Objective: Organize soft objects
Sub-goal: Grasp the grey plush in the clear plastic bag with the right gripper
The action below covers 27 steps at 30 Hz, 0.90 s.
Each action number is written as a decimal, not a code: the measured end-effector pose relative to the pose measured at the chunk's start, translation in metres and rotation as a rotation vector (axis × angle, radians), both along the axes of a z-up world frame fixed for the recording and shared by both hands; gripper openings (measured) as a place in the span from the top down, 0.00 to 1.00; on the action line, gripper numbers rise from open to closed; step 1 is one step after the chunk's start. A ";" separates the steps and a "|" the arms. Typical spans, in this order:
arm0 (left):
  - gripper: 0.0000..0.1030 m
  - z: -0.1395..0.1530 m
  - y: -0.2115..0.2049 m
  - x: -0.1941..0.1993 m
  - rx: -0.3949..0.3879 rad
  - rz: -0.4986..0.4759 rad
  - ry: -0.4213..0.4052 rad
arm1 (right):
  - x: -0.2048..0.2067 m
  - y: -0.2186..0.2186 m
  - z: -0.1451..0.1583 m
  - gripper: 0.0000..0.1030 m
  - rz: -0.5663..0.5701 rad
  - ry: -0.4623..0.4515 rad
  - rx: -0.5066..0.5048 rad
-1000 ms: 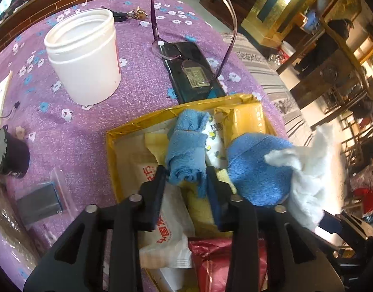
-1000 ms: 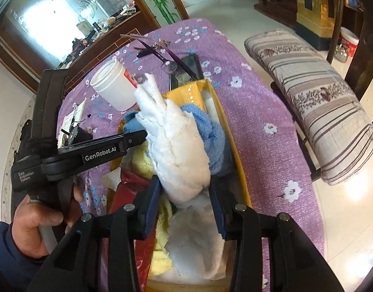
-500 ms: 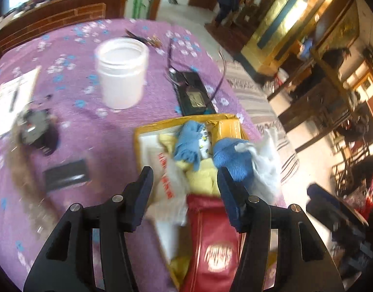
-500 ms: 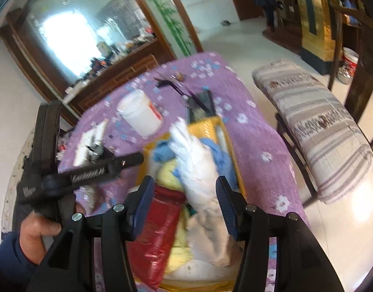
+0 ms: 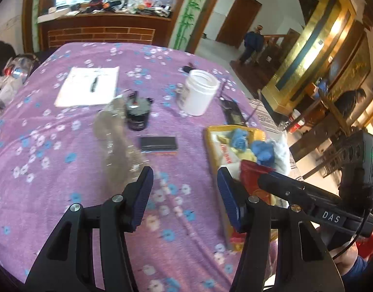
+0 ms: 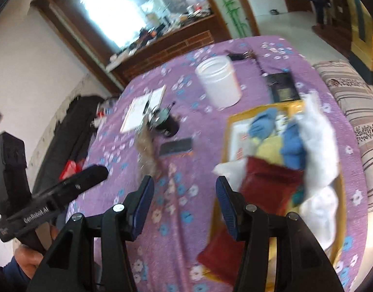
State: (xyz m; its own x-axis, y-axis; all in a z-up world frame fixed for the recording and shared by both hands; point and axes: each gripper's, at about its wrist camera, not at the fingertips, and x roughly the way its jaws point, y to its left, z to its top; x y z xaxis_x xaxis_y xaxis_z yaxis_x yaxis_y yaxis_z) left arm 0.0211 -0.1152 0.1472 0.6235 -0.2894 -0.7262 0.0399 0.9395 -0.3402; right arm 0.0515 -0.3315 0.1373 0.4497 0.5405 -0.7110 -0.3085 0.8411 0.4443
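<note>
Both tongs, the left gripper (image 5: 184,194) and the right gripper (image 6: 184,194), were open and held nothing. The soft cloths (image 6: 293,146) sat piled in the yellow box (image 6: 226,133) at about two o'clock. That drop looked done. Next, find any soft thing outside the box.

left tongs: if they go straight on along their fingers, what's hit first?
Probably just the purple tablecloth: nothing sits between the open left tongs. The black flat case lies further along that line, the yellow box off to the right. Depth is uncertain.
</note>
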 end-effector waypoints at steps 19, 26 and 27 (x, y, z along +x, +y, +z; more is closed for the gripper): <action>0.47 0.015 0.180 -0.080 -0.114 0.129 -0.073 | 0.042 0.207 -0.046 0.27 0.230 -0.047 -0.387; 0.47 0.015 0.235 -0.124 -0.173 0.196 -0.065 | 0.095 0.252 -0.109 0.30 0.279 -0.010 -0.612; 0.47 0.018 0.246 -0.130 -0.174 0.196 -0.088 | 0.094 0.257 -0.115 0.35 0.291 -0.015 -0.620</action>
